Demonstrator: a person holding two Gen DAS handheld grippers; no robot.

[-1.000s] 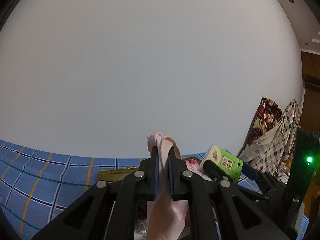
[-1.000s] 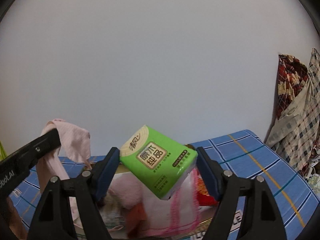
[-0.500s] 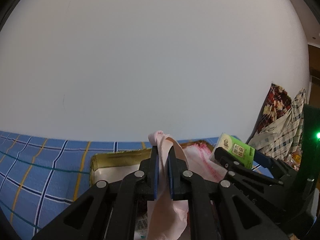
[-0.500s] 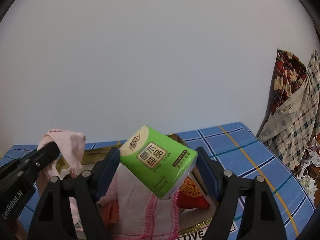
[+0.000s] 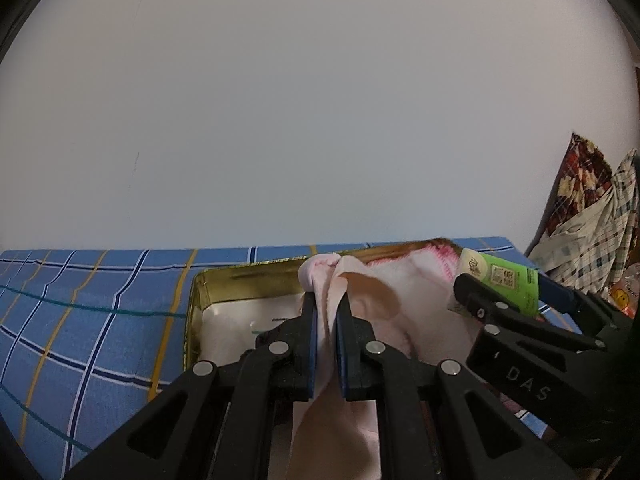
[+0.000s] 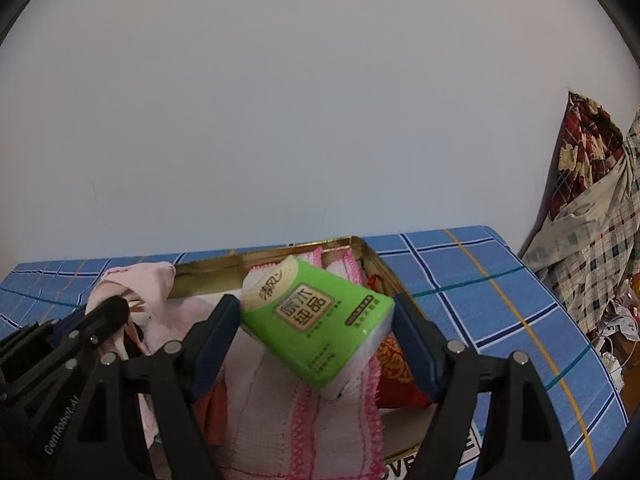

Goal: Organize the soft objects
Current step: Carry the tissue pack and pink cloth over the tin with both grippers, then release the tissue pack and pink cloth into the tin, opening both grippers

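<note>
Both grippers are matte black plastic frames with triangular cut-outs and round silver screw heads at the joints. The left gripper (image 5: 326,322) has narrow dark blue pads lining the inner faces of its jaws, with four silver screws spread in a row below them. The right gripper (image 6: 316,322) carries broader dark blue pads (image 6: 412,344) and a screw at each joint. White lettering "GenRobot.AI" runs along one arm at 8 o'clock in the right view; "DAS" is embossed at 4 o'clock in the left.
</note>
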